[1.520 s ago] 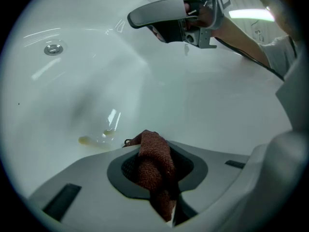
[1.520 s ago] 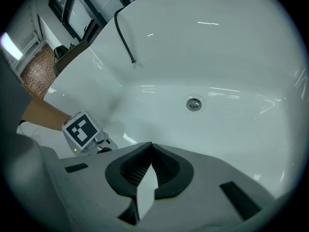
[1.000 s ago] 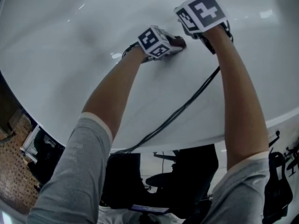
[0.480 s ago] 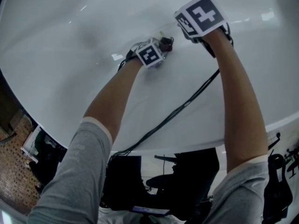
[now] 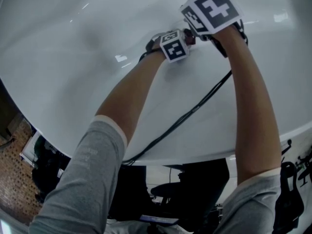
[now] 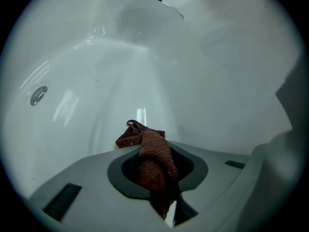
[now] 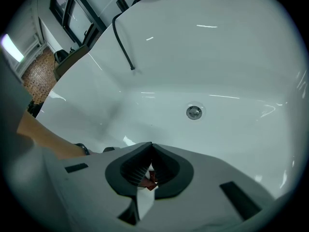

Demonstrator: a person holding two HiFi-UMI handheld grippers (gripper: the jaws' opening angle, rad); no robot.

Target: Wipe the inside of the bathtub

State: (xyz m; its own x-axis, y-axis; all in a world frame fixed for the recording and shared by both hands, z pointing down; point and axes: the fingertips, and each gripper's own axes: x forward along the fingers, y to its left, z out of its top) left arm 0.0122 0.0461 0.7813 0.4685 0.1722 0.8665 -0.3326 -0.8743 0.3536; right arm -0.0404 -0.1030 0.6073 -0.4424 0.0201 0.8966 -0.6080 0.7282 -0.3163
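The white bathtub's inner wall point(image 5: 97, 28) fills the head view. My left gripper point(image 6: 153, 153) is shut on a dark brown cloth point(image 6: 155, 167), whose bunched end point(image 6: 131, 135) presses on the tub surface. In the head view the left marker cube point(image 5: 174, 47) sits just left of the right marker cube point(image 5: 210, 11), with the cloth point(image 5: 189, 36) peeking out between them. My right gripper point(image 7: 150, 148) is shut with nothing in it and hovers above the tub floor. A bit of red shows through the gap behind its jaws.
A round metal drain point(image 7: 194, 112) lies on the tub floor ahead of the right gripper, and a round fitting point(image 6: 38, 94) is on the wall left of the cloth. A black hose point(image 7: 123, 45) hangs over the far rim. A black cable point(image 5: 195, 108) runs across the near tub wall.
The left gripper with the cloth slid down and left along the tub, then back up and right to beside the right gripper. The right gripper has hardly moved.
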